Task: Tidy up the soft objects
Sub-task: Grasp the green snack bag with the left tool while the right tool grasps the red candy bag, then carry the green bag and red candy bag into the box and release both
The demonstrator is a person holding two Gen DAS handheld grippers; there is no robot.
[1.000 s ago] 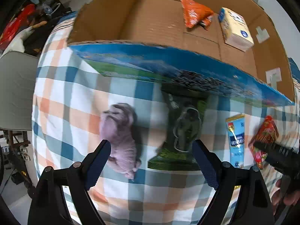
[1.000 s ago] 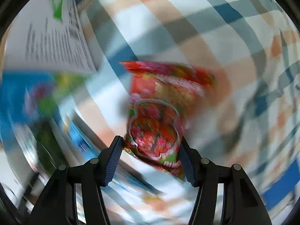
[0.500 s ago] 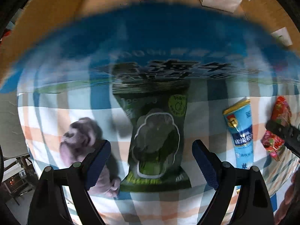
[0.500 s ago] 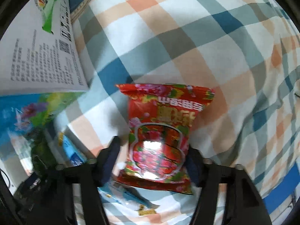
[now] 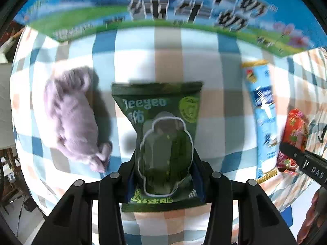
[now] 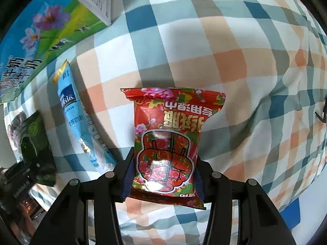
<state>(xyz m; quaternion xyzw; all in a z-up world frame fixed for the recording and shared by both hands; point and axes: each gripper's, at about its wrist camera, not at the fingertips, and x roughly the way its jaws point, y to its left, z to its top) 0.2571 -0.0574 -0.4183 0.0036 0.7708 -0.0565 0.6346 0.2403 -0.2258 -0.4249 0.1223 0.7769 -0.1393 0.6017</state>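
Your left gripper (image 5: 164, 178): jaws narrowed onto green snack bag (image 5: 163, 138), squeezing its lower half, center-bottom of left wrist frame. Bag lies flat on plaid cloth (image 5: 204, 61). Purple plush toy (image 5: 71, 118) at left of frame, near bag, apart. Blue sachet (image 5: 263, 118) at right. Printed box wall (image 5: 81, 6) across top, blurred.

Your right gripper (image 6: 162, 180): jaws pinched onto red floral snack bag (image 6: 169, 138), center-bottom of right wrist frame. Same sachet sits left of it; box fills upper left corner.
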